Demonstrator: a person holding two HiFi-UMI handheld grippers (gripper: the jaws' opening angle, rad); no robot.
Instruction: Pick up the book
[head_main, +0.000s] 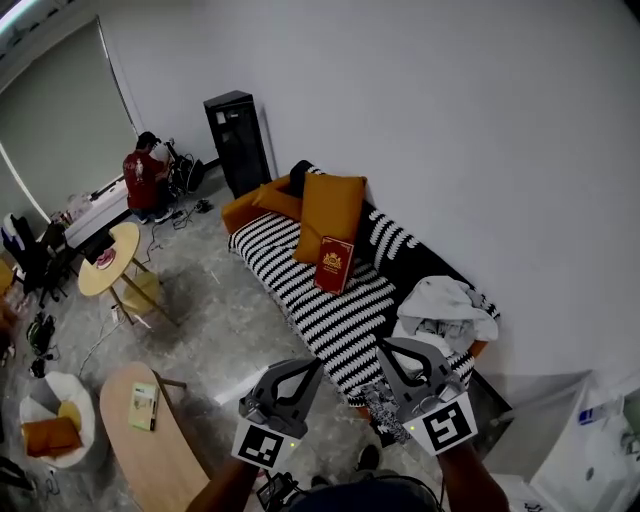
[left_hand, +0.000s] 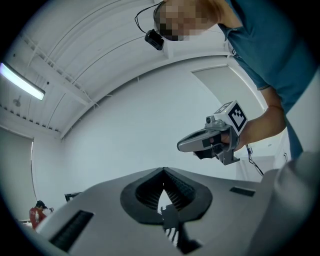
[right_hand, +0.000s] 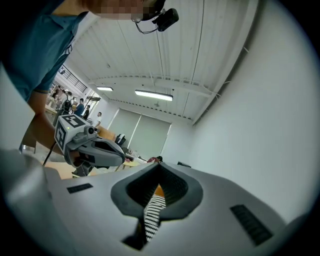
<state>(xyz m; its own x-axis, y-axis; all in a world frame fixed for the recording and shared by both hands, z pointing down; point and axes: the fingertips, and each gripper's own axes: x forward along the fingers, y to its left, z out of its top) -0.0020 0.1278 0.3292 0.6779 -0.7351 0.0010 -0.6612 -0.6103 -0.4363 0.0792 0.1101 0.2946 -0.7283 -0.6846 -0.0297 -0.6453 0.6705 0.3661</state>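
Note:
A red book (head_main: 333, 265) stands on the black-and-white striped sofa (head_main: 320, 310), leaning on an orange cushion (head_main: 330, 212). Both grippers are held low in the head view, short of the sofa's near end and well apart from the book. My left gripper (head_main: 312, 366) is shut, its jaws meeting at the tip with nothing between them (left_hand: 163, 170). My right gripper (head_main: 384, 346) is also shut and empty (right_hand: 159, 165). Each gripper view shows the other gripper alongside: the right gripper (left_hand: 182, 145) and the left gripper (right_hand: 122, 158). Only a sliver of striped fabric shows through each pair of jaws.
A heap of white clothes (head_main: 445, 305) lies on the sofa's near end. A black cabinet (head_main: 238, 140) stands beyond the sofa, and a person in red (head_main: 145, 180) crouches near it. A round table (head_main: 110, 258) and an oval wooden table (head_main: 160, 450) stand at the left.

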